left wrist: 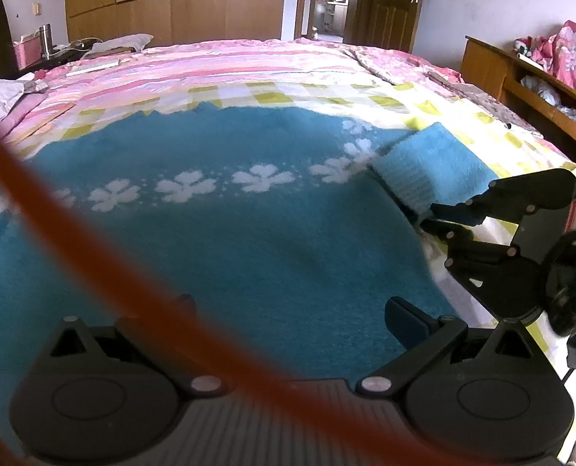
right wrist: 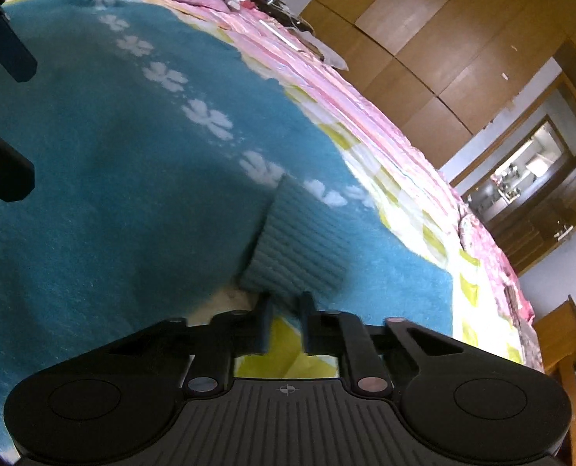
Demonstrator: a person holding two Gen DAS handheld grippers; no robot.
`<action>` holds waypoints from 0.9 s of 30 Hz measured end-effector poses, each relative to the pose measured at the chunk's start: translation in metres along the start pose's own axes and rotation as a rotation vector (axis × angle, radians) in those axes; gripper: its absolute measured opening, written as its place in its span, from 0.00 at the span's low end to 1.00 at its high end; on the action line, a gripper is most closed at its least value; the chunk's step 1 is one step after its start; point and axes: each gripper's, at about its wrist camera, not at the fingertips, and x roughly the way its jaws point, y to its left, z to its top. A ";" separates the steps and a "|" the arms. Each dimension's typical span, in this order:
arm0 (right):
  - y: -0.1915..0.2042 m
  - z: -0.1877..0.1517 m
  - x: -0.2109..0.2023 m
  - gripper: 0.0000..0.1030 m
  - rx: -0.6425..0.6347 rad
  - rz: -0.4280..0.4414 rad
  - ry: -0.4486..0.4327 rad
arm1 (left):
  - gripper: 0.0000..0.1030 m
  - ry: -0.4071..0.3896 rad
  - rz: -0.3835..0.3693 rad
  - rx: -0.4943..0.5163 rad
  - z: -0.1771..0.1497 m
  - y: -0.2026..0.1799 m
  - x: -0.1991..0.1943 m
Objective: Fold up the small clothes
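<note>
A fluffy teal sweater [left wrist: 226, 240] with a row of white flowers lies spread on the bed, also in the right wrist view [right wrist: 105, 178]. My left gripper [left wrist: 288, 310] is open, hovering over the sweater's lower body; an orange cable crosses the view. My right gripper [right wrist: 286, 320] sits at the ribbed cuff [right wrist: 294, 244] of the sleeve, its fingers narrowly apart at the cuff's edge. In the left wrist view the right gripper [left wrist: 435, 219] is at the sleeve's [left wrist: 432, 167] end, at the sweater's right side. The left gripper's fingers [right wrist: 12, 54] show at the right wrist view's left edge.
The bed has a yellow-checked sheet [left wrist: 424, 105] and a pink striped quilt [left wrist: 229, 66]. Pillows [left wrist: 0, 95] and small items lie at the far left. A wooden headboard shelf [left wrist: 521, 77] is at right; wardrobe [left wrist: 171, 0] and an open door [left wrist: 327, 0] stand behind.
</note>
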 end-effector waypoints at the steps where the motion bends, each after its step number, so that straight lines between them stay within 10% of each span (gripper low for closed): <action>1: -0.001 0.001 -0.001 0.07 0.015 -0.001 -0.003 | 1.00 -0.003 0.000 0.001 0.000 0.001 -0.002; 9: -0.034 0.012 -0.022 0.04 0.290 0.027 -0.036 | 1.00 -0.037 -0.004 0.005 0.000 0.014 -0.018; 27: -0.029 0.145 0.000 0.04 0.834 0.439 -0.136 | 1.00 -0.150 0.113 -0.046 -0.013 0.115 -0.053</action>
